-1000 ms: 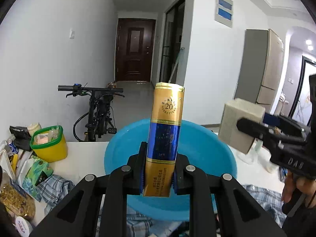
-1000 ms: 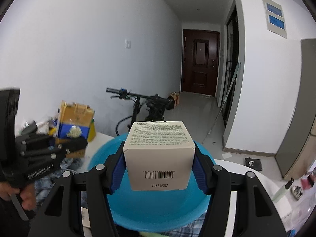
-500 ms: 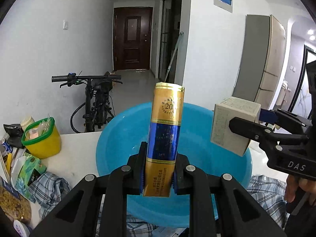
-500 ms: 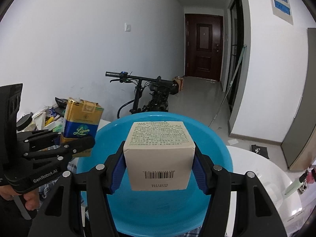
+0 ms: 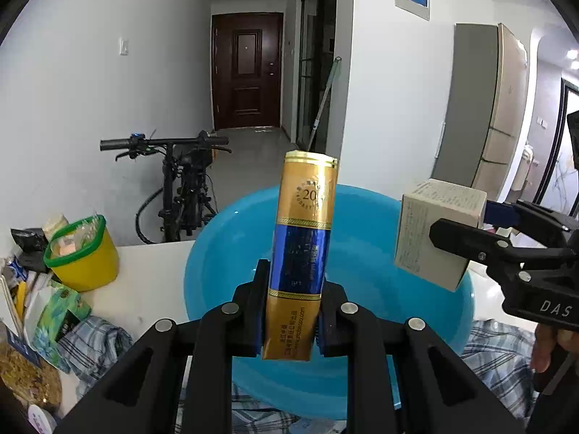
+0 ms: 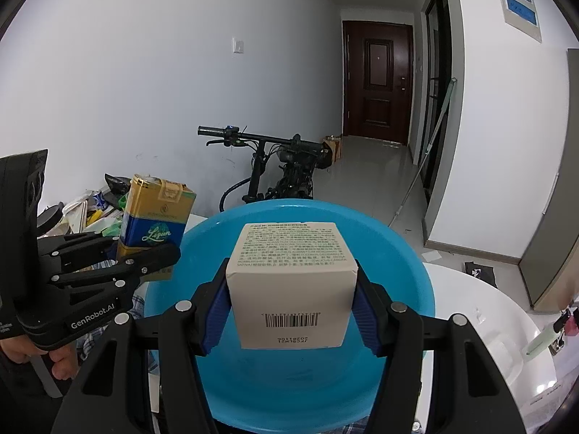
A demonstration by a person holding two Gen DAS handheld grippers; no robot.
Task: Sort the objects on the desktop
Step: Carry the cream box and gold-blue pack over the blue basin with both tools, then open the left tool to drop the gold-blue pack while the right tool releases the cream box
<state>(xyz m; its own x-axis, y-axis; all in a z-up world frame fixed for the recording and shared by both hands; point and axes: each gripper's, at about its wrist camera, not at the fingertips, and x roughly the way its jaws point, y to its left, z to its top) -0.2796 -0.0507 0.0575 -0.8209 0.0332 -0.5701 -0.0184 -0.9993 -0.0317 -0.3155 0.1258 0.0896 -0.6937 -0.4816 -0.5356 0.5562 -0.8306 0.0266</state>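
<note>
My left gripper [image 5: 289, 300] is shut on a gold and blue cigarette pack [image 5: 302, 246], held upright above the near rim of a blue plastic basin [image 5: 224, 253]. My right gripper [image 6: 293, 300] is shut on a white carton [image 6: 291, 285] with a barcode, held over the same basin [image 6: 409, 271]. In the left wrist view the carton [image 5: 434, 235] and right gripper [image 5: 506, 253] hang over the basin's right side. In the right wrist view the pack [image 6: 155, 224] and left gripper [image 6: 108, 264] are at the basin's left edge.
A yellow tub with a green rim [image 5: 81, 253] stands on the white table [image 5: 144, 271] left of the basin, beside snack packets [image 5: 54, 311] and a plaid cloth [image 5: 94, 340]. A bicycle [image 5: 181, 188] leans behind the table. More plaid cloth [image 5: 495, 354] lies at the right.
Both grippers have moved forward and lower over the basin, which now fills more of each view. The two held items have come closer together.
</note>
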